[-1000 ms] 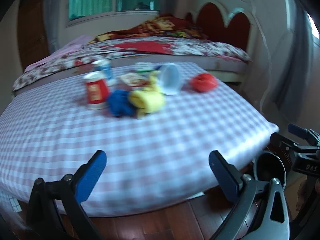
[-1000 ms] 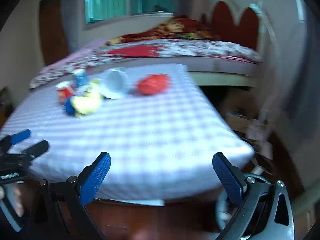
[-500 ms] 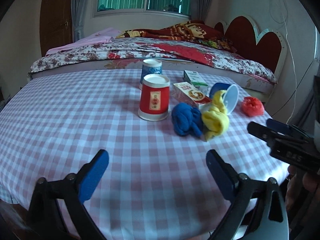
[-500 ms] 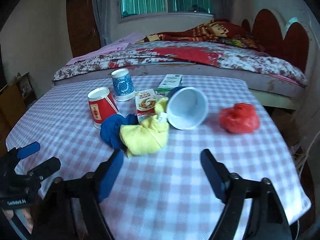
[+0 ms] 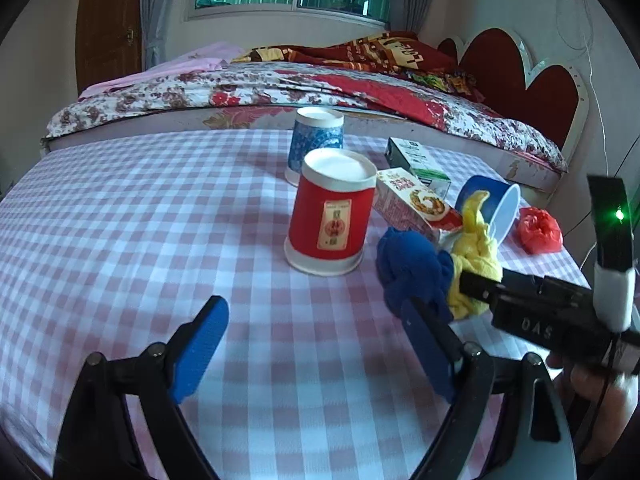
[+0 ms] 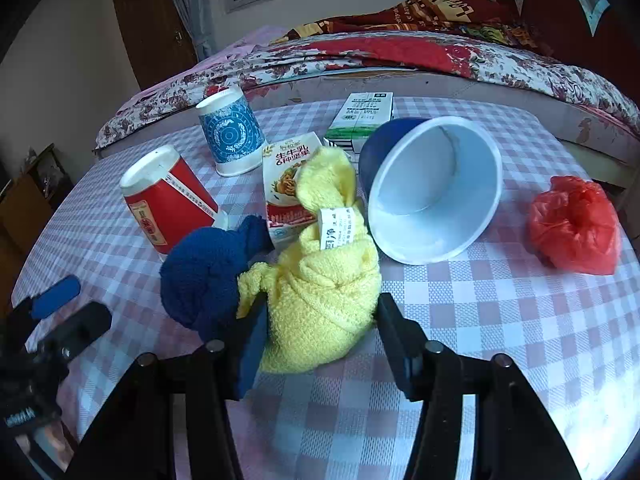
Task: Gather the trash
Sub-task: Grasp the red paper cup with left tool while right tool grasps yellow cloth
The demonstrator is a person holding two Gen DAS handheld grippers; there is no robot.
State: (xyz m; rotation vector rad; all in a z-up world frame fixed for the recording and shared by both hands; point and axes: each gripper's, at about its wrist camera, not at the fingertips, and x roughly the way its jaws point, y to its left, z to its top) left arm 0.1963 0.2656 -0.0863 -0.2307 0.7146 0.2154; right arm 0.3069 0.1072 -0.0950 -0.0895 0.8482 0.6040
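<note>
Right gripper (image 6: 320, 332) fingers closing around yellow cloth (image 6: 324, 280); left gripper (image 5: 312, 344) wide, closing on nothing; carton (image 6: 290, 184) reads 牛乳

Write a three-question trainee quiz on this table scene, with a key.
1. True or false: the red cup stands mouth down.
2. Which item lies between the right gripper fingers: A yellow cloth, B blue cloth, C red bag?
3. Fill in: the blue bowl lies on its ____.

Key: 1 true; 2 A, jaws closing; 3 side.
</note>
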